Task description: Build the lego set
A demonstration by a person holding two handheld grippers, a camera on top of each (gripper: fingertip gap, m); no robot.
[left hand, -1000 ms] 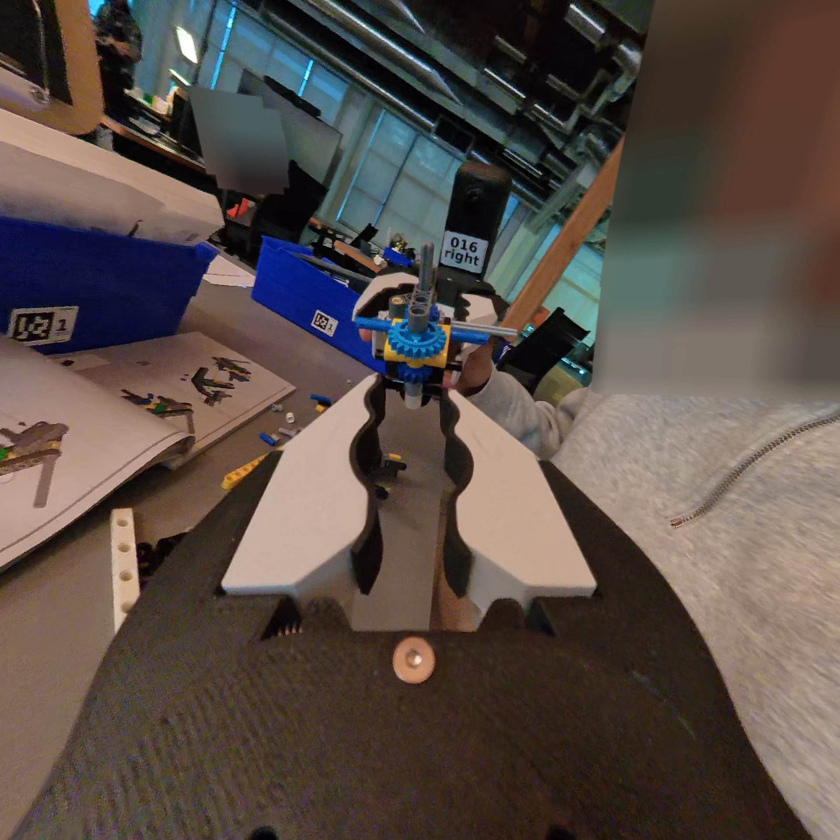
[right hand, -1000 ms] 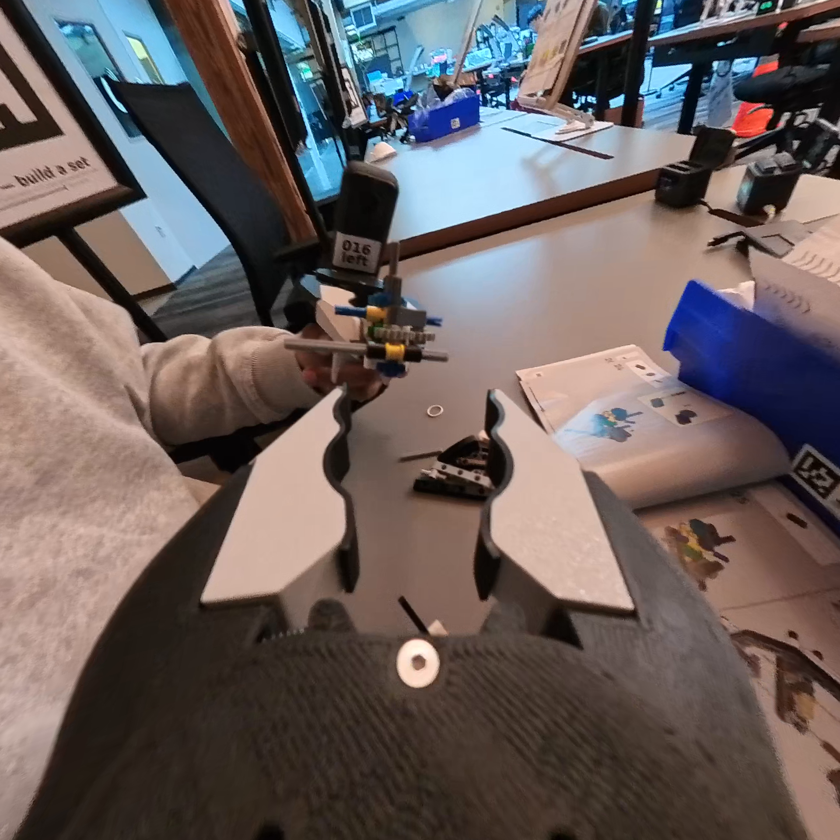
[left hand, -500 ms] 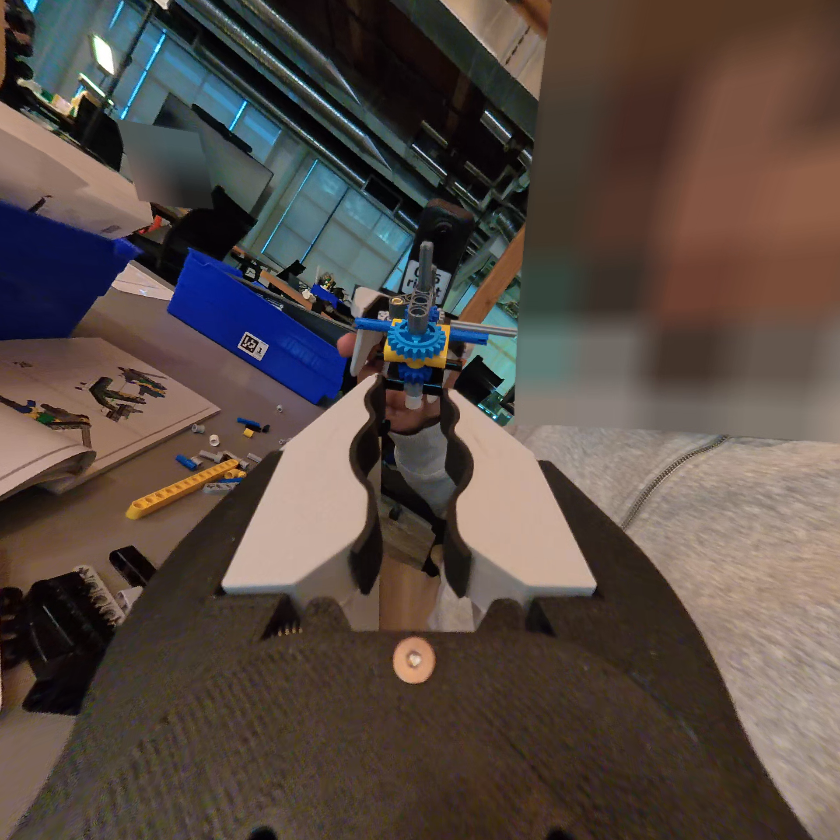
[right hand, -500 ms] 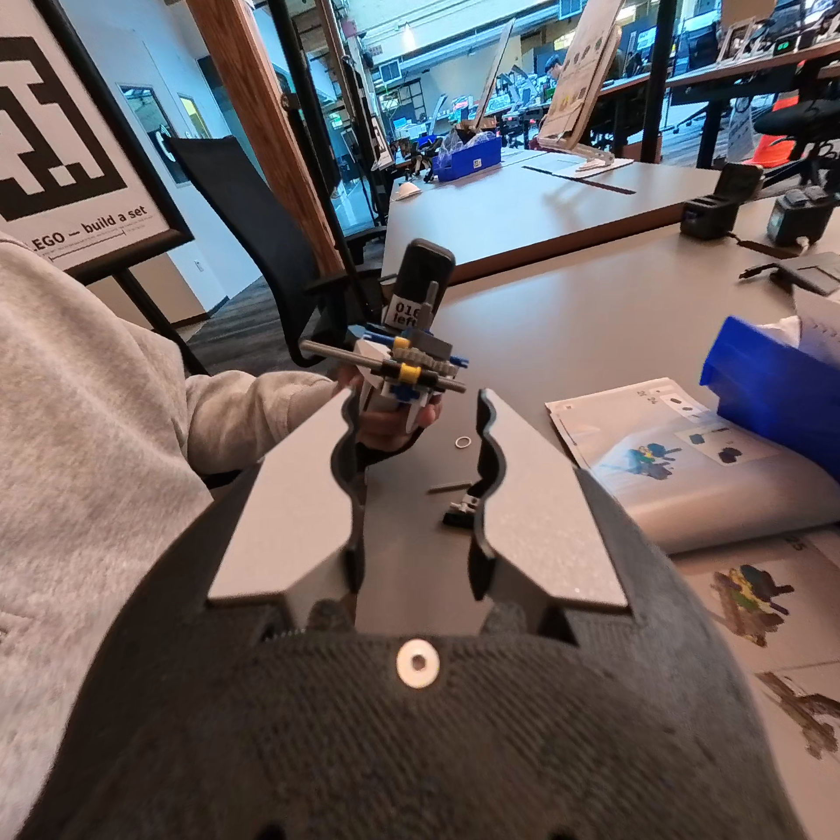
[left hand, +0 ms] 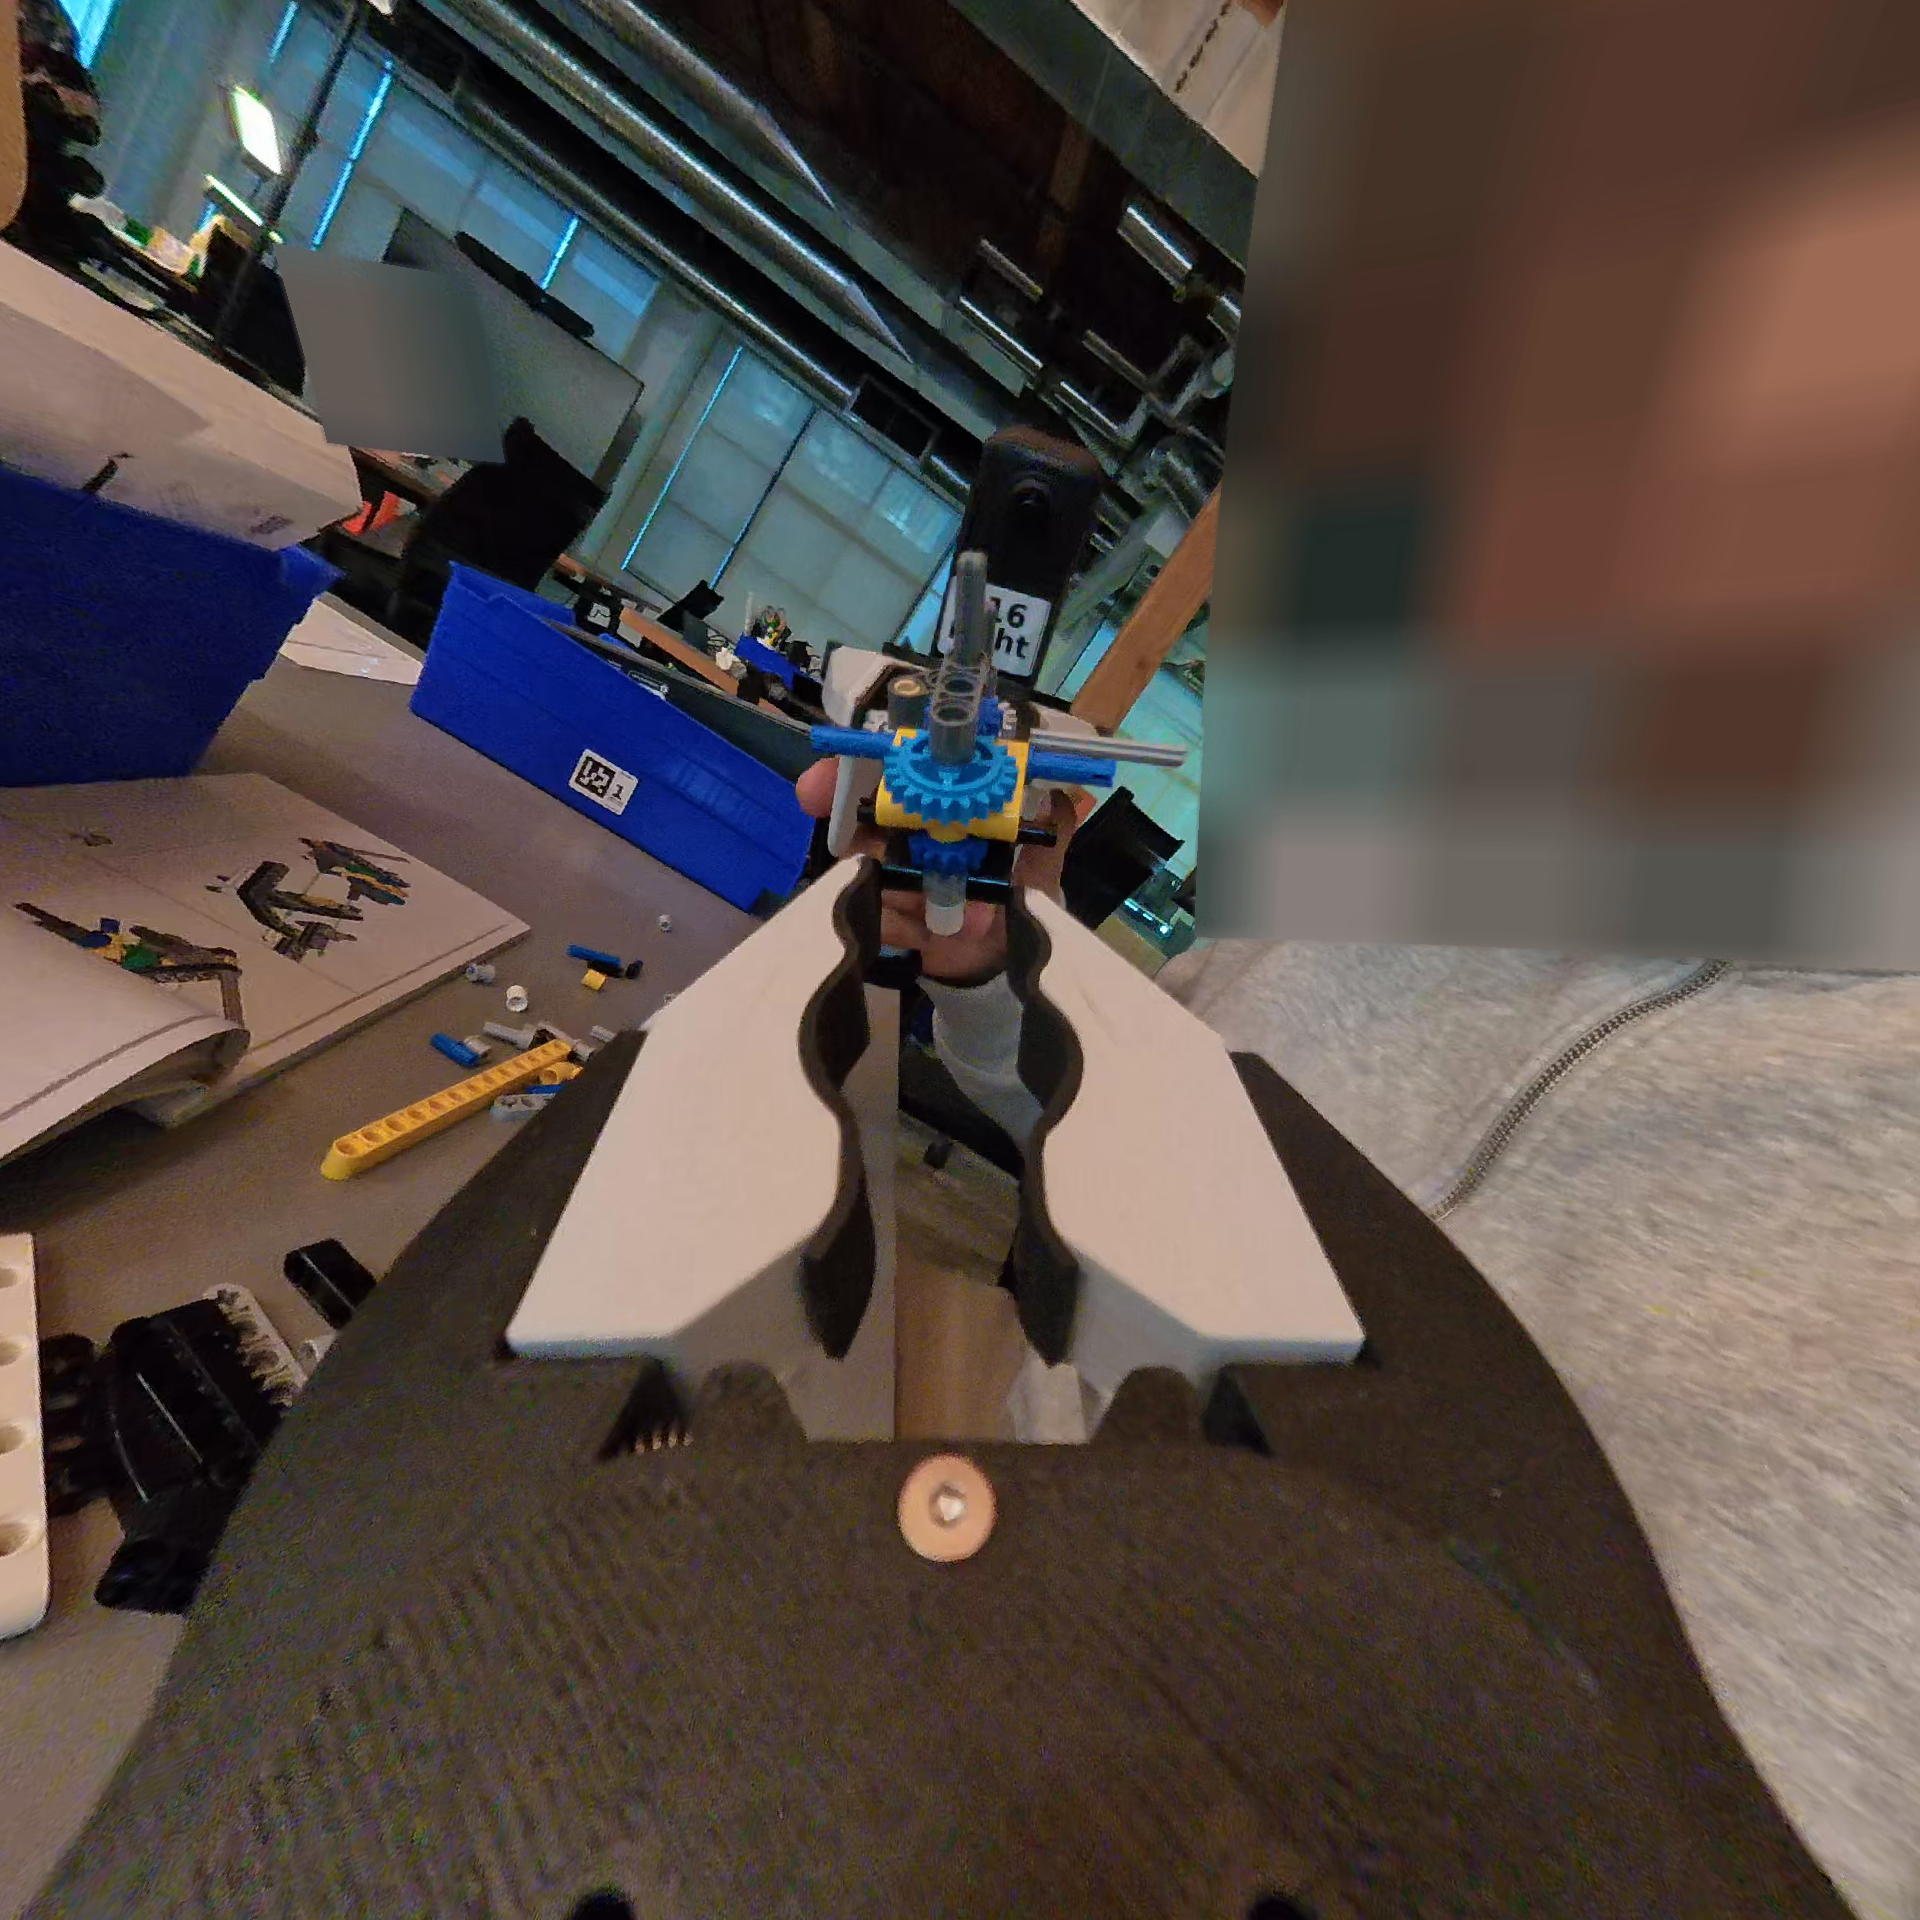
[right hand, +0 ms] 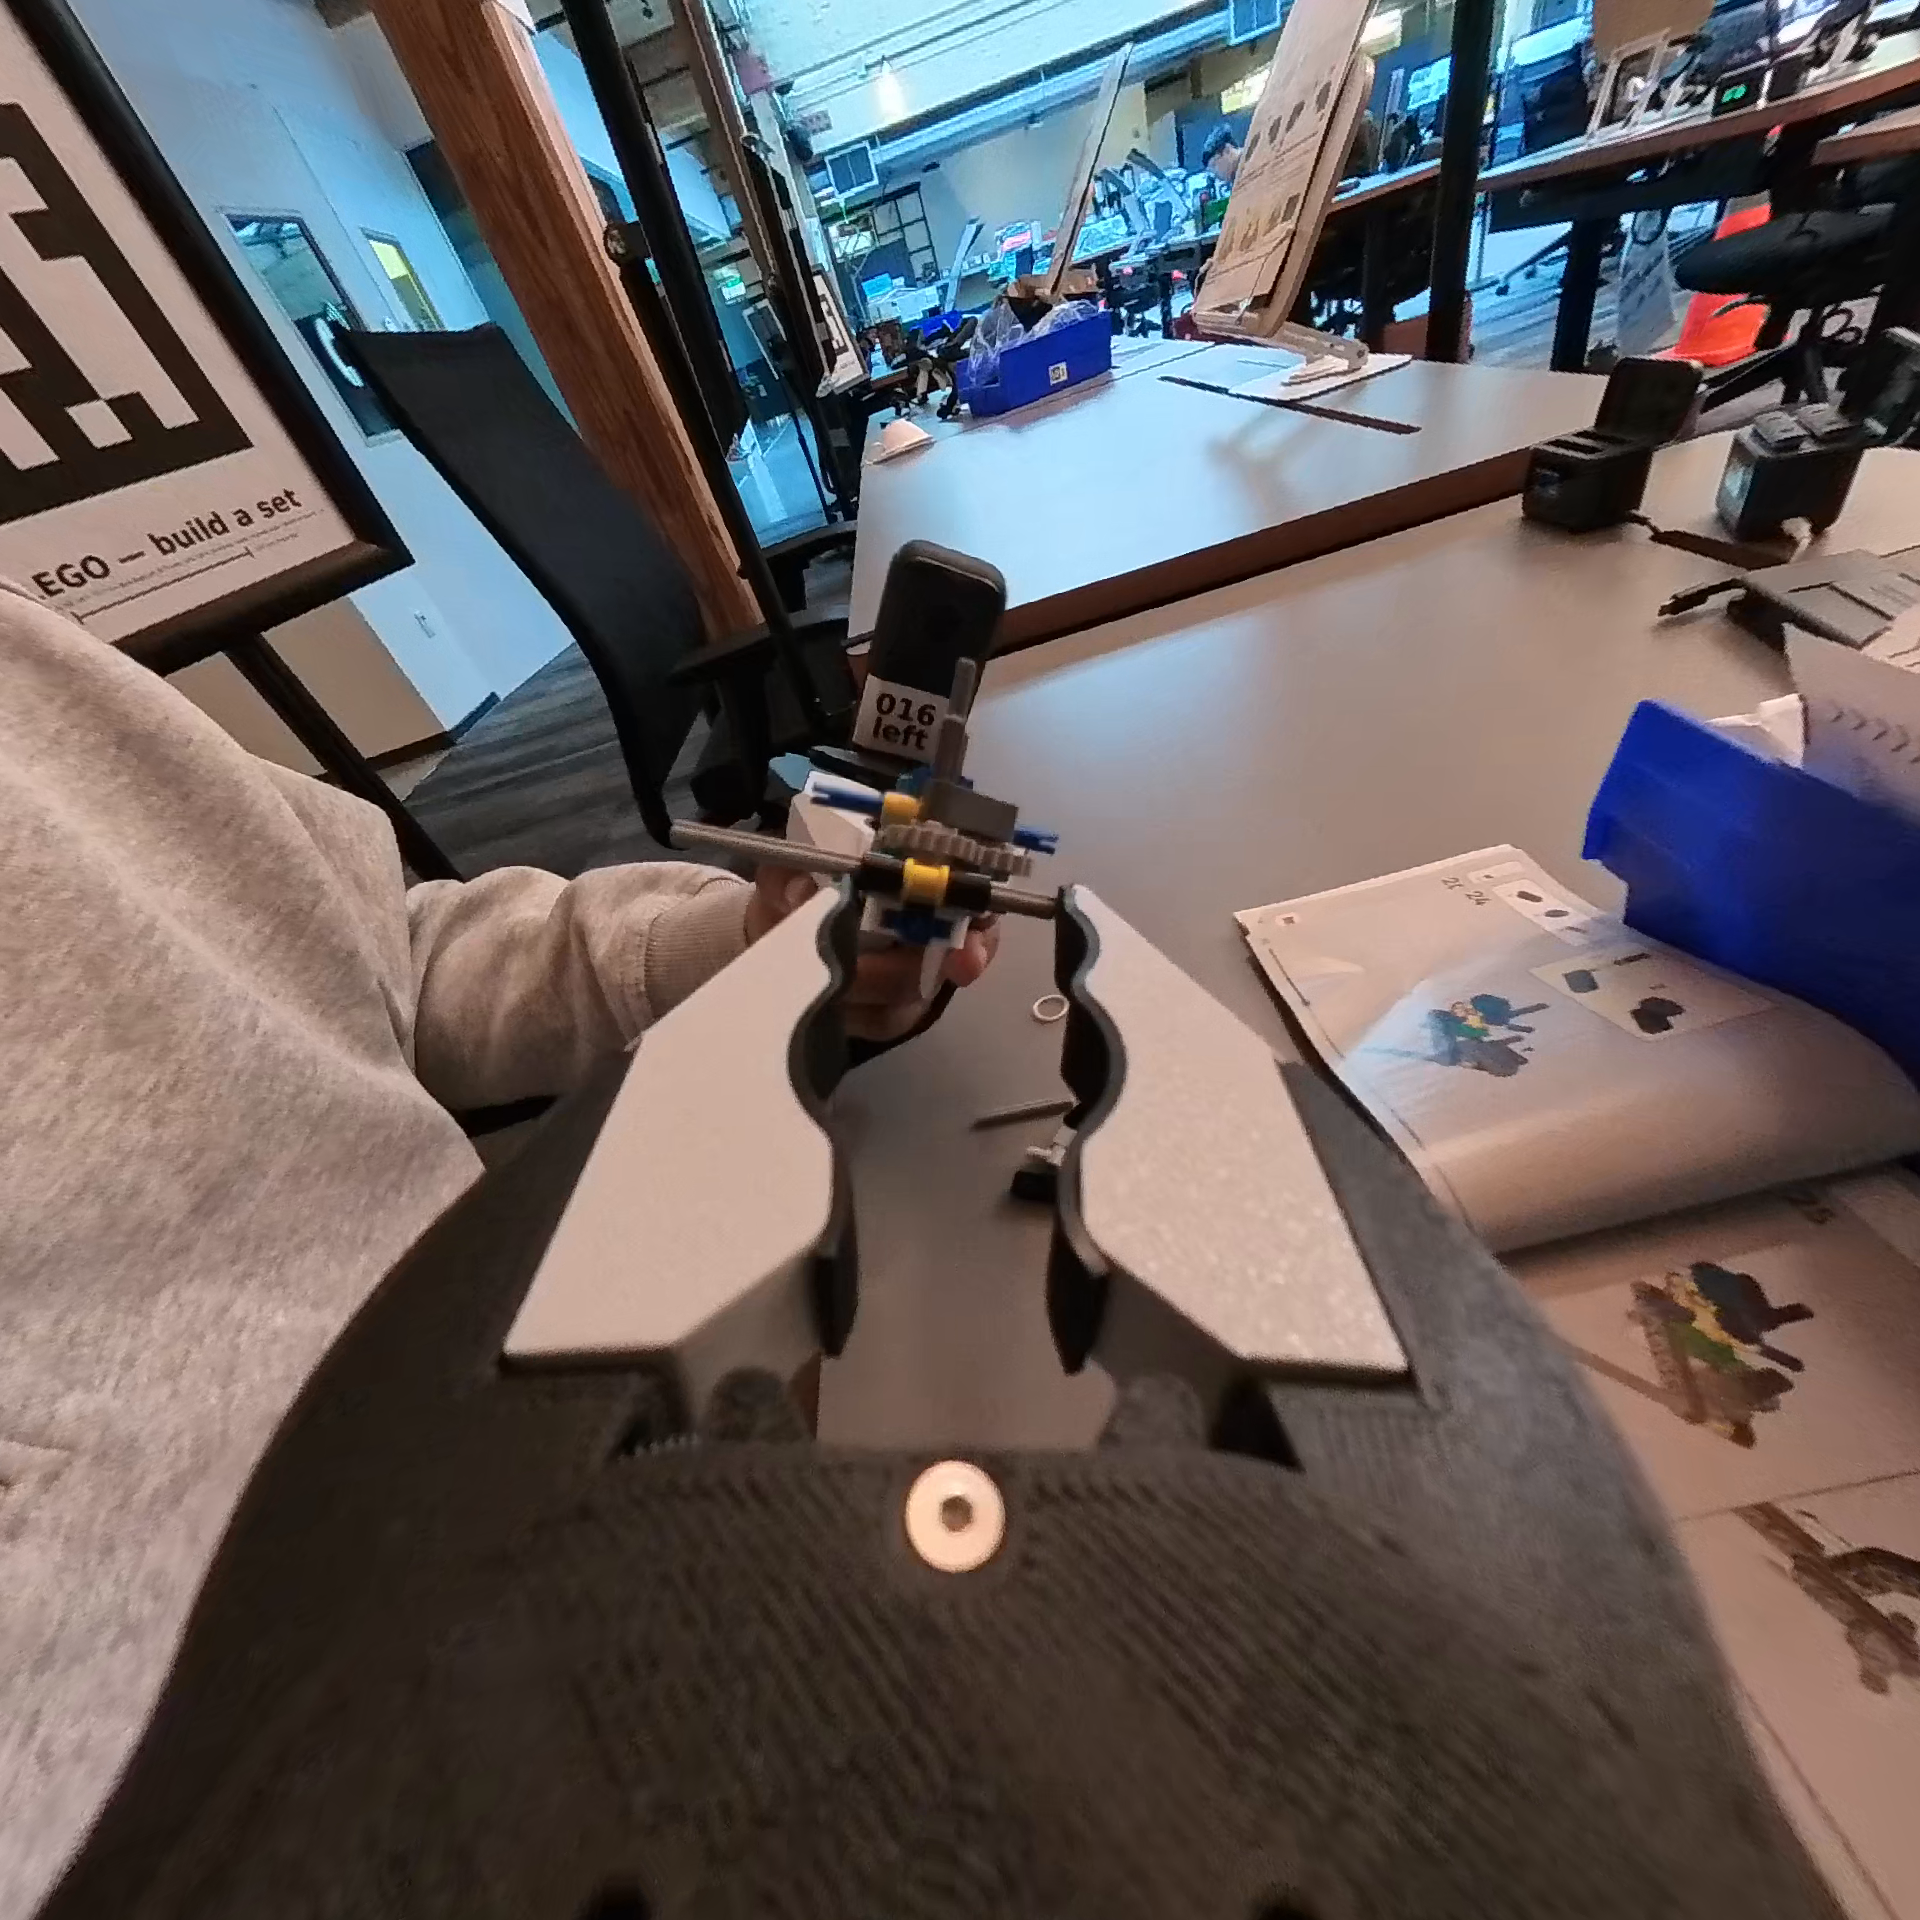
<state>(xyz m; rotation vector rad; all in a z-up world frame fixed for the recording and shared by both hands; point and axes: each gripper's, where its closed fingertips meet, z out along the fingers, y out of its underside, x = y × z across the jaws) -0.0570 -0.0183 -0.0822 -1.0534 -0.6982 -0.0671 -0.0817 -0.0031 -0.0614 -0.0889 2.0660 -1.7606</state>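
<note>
My left gripper (left hand: pixel 940 891) is shut on a small lego assembly (left hand: pixel 948 781) with a blue gear, a yellow frame, grey axles and blue pins. It holds the assembly upright in the air, in front of a person in a grey hoodie. My right gripper (right hand: pixel 951 914) is open, and its fingertips (right hand: pixel 1075 920) reach the same assembly (right hand: pixel 935 868) from the opposite side. The end of the horizontal grey axle is at the right fingertip. The right gripper's white fingers (left hand: pixel 850 771) show behind the assembly in the left wrist view. The left gripper (right hand: pixel 831 831) shows behind it in the right wrist view.
An open instruction booklet (left hand: pixel 239 935), a yellow beam (left hand: pixel 447 1107), loose small pins (left hand: pixel 597 961), black parts (left hand: pixel 177 1382) and a white beam (left hand: pixel 16 1434) lie on the grey table (right hand: pixel 1299 727). Blue bins (left hand: pixel 613 727) stand behind. A small ring (right hand: pixel 1049 1006) and a black piece (right hand: pixel 1039 1169) lie below the right gripper. My right fingertips sit around 4 cm from my left ones. From the left gripper's tips to the white beam (left hand: pixel 16 1434) is close to 15 cm.
My right gripper has moved in toward the assembly and its jaws have narrowed around it. My left gripper has kept its hold while tilting and shifting slightly.
</note>
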